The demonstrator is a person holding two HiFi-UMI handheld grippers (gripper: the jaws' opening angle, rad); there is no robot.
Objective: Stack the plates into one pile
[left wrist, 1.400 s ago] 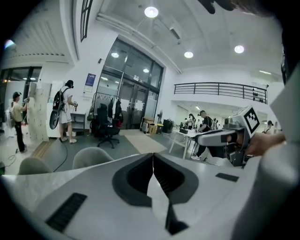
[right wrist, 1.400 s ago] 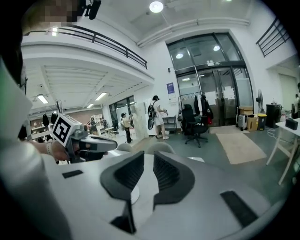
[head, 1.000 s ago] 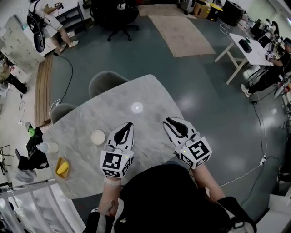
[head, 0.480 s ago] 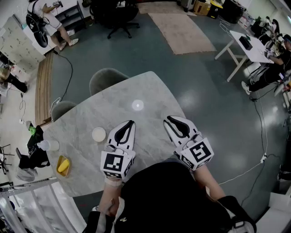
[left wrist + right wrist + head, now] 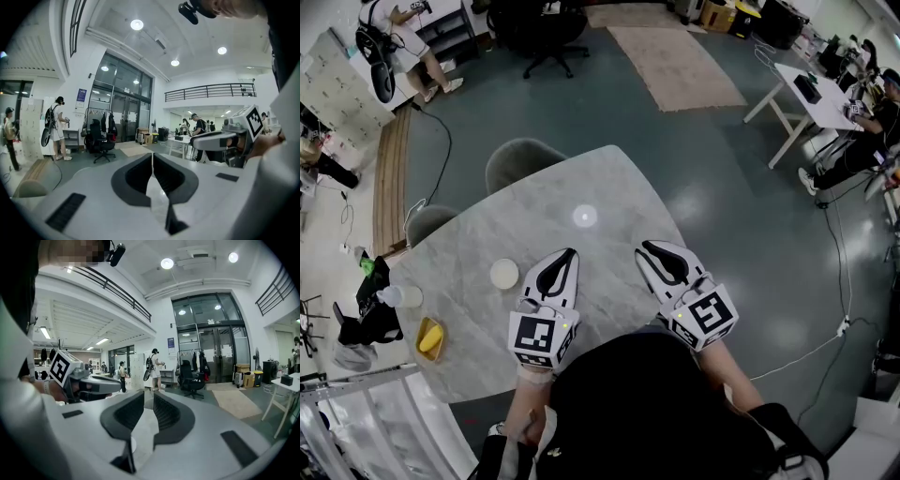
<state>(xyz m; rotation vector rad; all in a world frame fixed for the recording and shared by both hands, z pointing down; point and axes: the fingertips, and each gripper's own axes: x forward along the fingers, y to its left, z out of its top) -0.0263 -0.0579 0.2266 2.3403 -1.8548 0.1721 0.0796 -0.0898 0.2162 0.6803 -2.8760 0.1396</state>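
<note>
Plates: found them unstacked on the marble table (image 5: 609,187). Spotted one cream plate (image 5: 503,274) lying flat toward 9 o'clock on the top, just beside the left gripper (image 5: 568,253) at its 9 o'clock and not touching it. Noted a paler round piece (image 5: 410,299) farther out toward 8 o'clock, near the table's edge and well apart from the cream plate, with a yellow object (image 5: 429,342) at 7 o'clock beside it. Saw a small white spot (image 5: 583,217) at 12 o'clock ahead of both grippers; could not settle whether plate or lamp glare, being too blurred to judge.

Held both grippers side by side over the near edge at 6 o'clock, tips aimed toward 12, with the right gripper (image 5: 647,248) at 3 o'clock of the left and apart from it. Touched no plate with either.

Found the left jaws clenched, pads meeting along one thin seam, with nothing caught between them. Found the right jaws released, parted by a narrow slit, with only bare tabletop showing through and nothing gripped.

Beyond the table, marked two grey chairs (image 5: 520,161) tucked in at 11 and 10 o'clock, a black office chair (image 5: 539,37) at 12, a tan rug (image 5: 675,66) at 1, a white desk (image 5: 797,94) at 2, and a standing person (image 5: 398,42) at 11 by the far wall.
</note>
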